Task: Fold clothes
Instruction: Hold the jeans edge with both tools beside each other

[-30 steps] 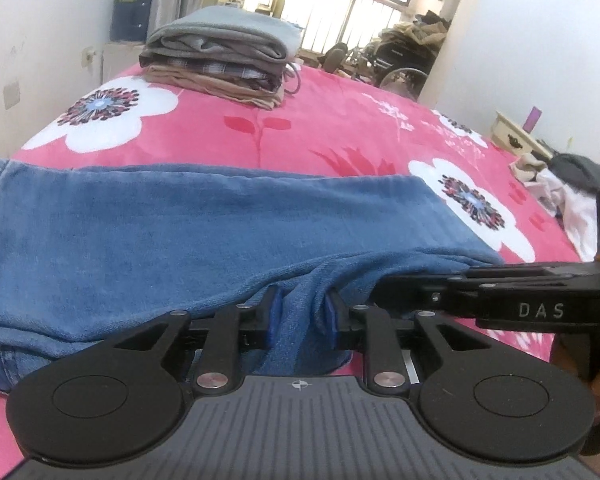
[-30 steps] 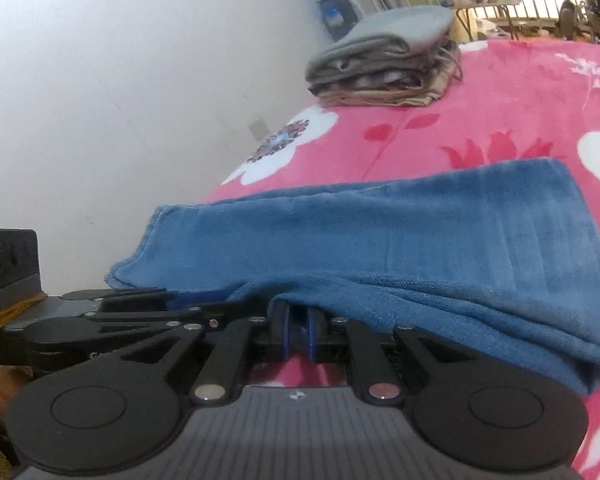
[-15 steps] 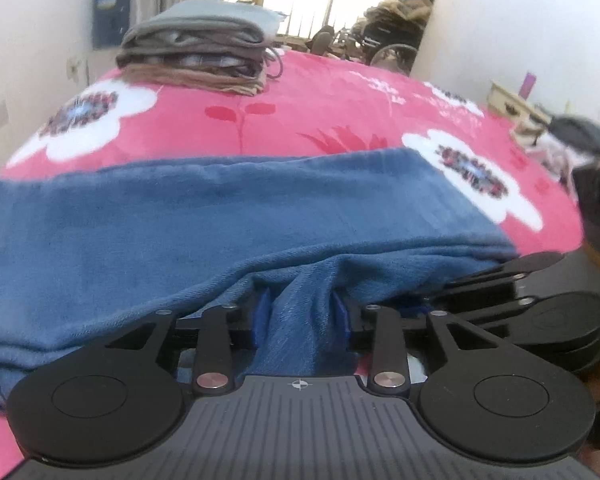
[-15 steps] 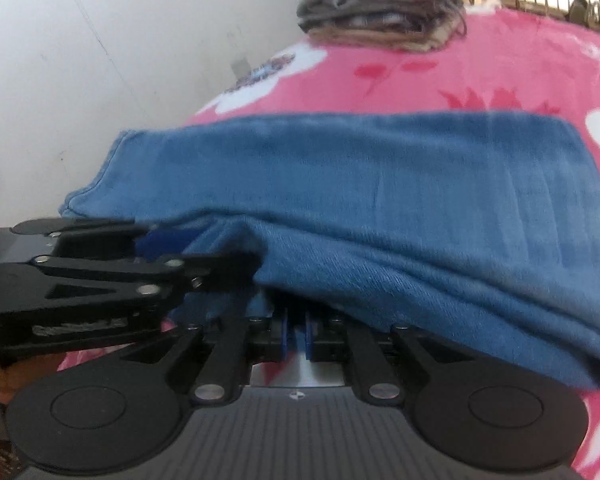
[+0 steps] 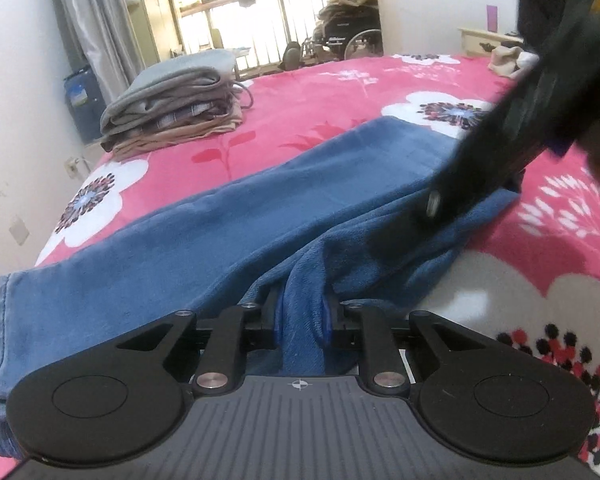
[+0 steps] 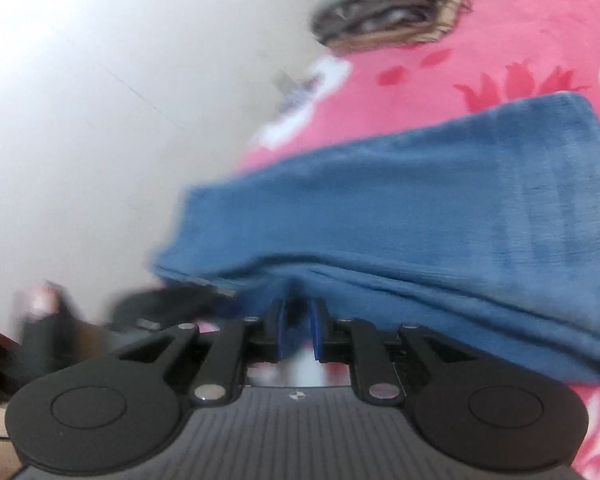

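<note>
Left gripper [image 5: 302,322]: jaws closing, a bunched fold of jeans [image 5: 228,240] pinched between them. Right gripper [image 6: 299,334]: jaws opening, narrow gap, jeans edge at the tips. Jeans: folded lengthwise along the bed's [image 5: 320,92] near edge. Clothes stack [image 5: 172,104]: far left corner.

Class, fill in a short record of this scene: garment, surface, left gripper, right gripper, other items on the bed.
garment: blue jeans, partly folded, lying across the bed
surface: pink floral bedspread
left gripper: jaws closing, a bunch of denim between them
right gripper: jaws opening, the jeans' edge at their tips; grip unclear, view blurred
other items: stack of folded clothes near the far left corner
</note>
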A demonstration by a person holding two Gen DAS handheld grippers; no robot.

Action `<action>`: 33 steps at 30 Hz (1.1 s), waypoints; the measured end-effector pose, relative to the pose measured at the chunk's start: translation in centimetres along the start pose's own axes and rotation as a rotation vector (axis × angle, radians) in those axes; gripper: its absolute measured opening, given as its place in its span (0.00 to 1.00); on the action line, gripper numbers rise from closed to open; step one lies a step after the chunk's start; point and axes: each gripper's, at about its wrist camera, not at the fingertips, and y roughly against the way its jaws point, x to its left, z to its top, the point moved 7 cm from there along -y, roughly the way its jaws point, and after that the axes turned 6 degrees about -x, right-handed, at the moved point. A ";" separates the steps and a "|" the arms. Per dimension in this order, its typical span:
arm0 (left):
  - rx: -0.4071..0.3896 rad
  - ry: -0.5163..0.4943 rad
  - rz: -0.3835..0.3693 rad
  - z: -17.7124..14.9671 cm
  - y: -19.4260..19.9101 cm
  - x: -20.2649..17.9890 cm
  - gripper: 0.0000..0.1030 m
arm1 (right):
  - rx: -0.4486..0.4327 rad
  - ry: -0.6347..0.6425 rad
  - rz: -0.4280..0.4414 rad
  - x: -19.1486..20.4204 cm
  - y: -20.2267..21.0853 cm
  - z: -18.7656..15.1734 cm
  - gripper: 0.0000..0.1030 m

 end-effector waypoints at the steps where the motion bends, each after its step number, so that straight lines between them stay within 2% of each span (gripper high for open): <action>1: -0.002 -0.006 0.000 -0.1 0.0 0.0 0.18 | 0.015 0.033 -0.047 -0.3 -0.8 -0.3 0.11; 3: -0.006 -0.020 -0.001 -0.3 0.0 -0.1 0.18 | -0.024 0.085 -0.099 -0.1 -1.1 0.0 0.03; 5: -0.015 -0.024 -0.003 -0.3 0.1 -0.1 0.18 | -0.088 0.151 -0.140 0.6 -0.8 0.4 0.03; 13: -0.019 -0.059 0.000 -0.5 0.1 -0.4 0.19 | -0.219 0.680 -0.452 3.4 -2.2 -2.0 0.00; 16: -0.014 -0.049 0.008 -0.7 -0.1 -0.2 0.20 | -0.157 0.701 -0.519 2.1 -3.4 -2.5 0.00; 18: -0.013 -0.047 0.014 -0.6 -0.1 -0.2 0.20 | -0.127 0.596 -0.495 1.3 -3.1 -1.8 0.00; 20: -0.020 -0.060 0.022 -0.6 0.2 -0.3 0.20 | -0.095 0.407 -0.409 0.3 -1.8 -0.8 0.02; 21: -0.024 -0.076 0.027 -0.7 0.3 -0.5 0.20 | -0.077 0.304 -0.358 -0.2 -1.0 -0.2 0.05; 25: -0.037 -0.143 0.046 -0.9 0.5 -1.1 0.19 | -0.035 -0.126 -0.140 -1.9 0.9 1.3 0.31; 28: -0.039 -0.180 0.052 -0.9 0.6 -1.4 0.19 | 0.024 -0.480 0.033 -3.3 0.1 1.3 0.41; 30: -0.041 -0.195 0.051 -1.0 0.6 -1.5 0.18 | 0.074 -0.614 0.080 -3.9 -1.3 1.1 0.43; 33: -0.045 -0.216 0.051 -1.3 0.8 -1.6 0.18 | 0.125 -0.696 0.123 -4.0 -3.4 1.1 0.43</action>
